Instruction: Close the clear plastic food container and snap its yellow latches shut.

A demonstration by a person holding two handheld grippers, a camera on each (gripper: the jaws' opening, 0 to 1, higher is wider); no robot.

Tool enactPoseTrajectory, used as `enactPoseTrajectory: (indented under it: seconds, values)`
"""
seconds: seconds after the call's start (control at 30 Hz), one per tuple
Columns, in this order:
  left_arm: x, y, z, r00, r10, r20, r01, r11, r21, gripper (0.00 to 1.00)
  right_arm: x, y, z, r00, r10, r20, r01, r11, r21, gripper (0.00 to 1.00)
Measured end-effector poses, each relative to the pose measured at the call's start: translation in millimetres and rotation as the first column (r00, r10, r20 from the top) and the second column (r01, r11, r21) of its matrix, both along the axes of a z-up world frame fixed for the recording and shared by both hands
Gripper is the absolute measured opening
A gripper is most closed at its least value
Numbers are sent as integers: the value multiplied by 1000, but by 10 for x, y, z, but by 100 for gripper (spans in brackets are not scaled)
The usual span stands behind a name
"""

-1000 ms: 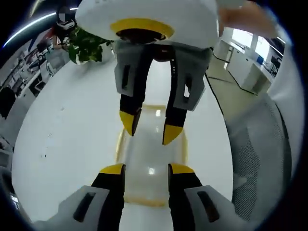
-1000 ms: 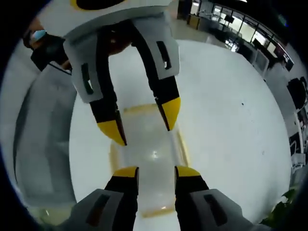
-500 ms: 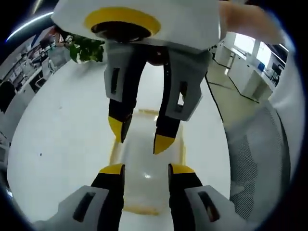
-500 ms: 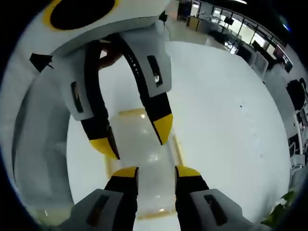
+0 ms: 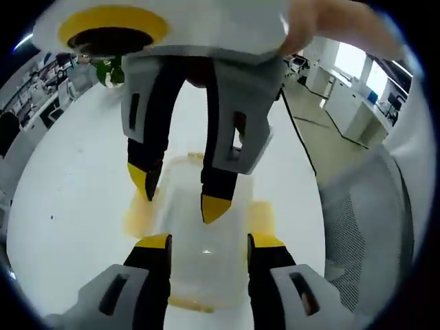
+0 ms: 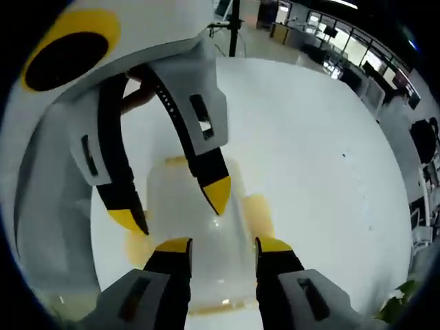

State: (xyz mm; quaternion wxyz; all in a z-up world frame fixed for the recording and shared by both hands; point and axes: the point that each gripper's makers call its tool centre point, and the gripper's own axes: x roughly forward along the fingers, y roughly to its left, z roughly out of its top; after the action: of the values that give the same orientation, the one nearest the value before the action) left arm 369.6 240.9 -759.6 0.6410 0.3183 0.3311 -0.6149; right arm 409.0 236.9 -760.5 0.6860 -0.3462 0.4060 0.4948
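Clear plastic container point(image 5: 203, 240) sits right under both grippers, lid looks down on it. Left gripper point(image 5: 208, 240) has jaws spread with nothing held, right gripper point(image 6: 223, 245) same, hovering over the lid. Yellow latches point(image 5: 260, 214) seem splayed out at the sides, so I'd guess snapping them is what's left. White table point(image 6: 316, 158) beyond, open office with desks further back.

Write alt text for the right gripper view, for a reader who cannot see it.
Two open grippers meet from opposite ends over a clear plastic food container with yellow latches on a white table. The right gripper rises from the bottom edge; the left gripper reaches down from above.
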Motion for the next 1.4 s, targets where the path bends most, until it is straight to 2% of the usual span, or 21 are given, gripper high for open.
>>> enactPoseTrajectory:
  seconds: [0.27,0.5,0.7,0.87,0.97,1.07,1.13,1.27,1.4]
  values:
    - [-54,-2,-20,1000,-19,17,19,1000,-2,52,67,-14,-22,1000,6,-4,-6,1000,-5,45]
    - [-111,2,-37,998,-38,52,38,999,8,56,76,-10,-45,998,21,-54,-22,1000,-4,45]
    - [-130,24,-92,986,-87,141,79,995,57,59,85,-3,-75,993,43,-106,-45,999,-12,46]
    - [-149,22,-126,977,-103,188,90,993,78,60,88,-4,-98,987,53,-154,-56,998,-10,46]
    - [-136,29,-141,967,-119,226,99,990,99,60,71,13,-102,981,78,-176,-81,997,-13,46]
    - [-126,30,-154,957,-130,261,101,988,121,59,38,28,-114,970,94,-223,-100,995,-16,42]
    - [-104,38,-161,941,-160,299,118,981,153,57,40,30,-118,967,97,-235,-105,994,-23,42]
    - [-59,27,-155,937,-144,318,99,983,154,52,46,29,-134,960,111,-257,-123,992,-31,43]
    - [-57,23,-166,935,-142,326,94,983,158,52,41,37,-146,951,130,-281,-149,988,-47,43]
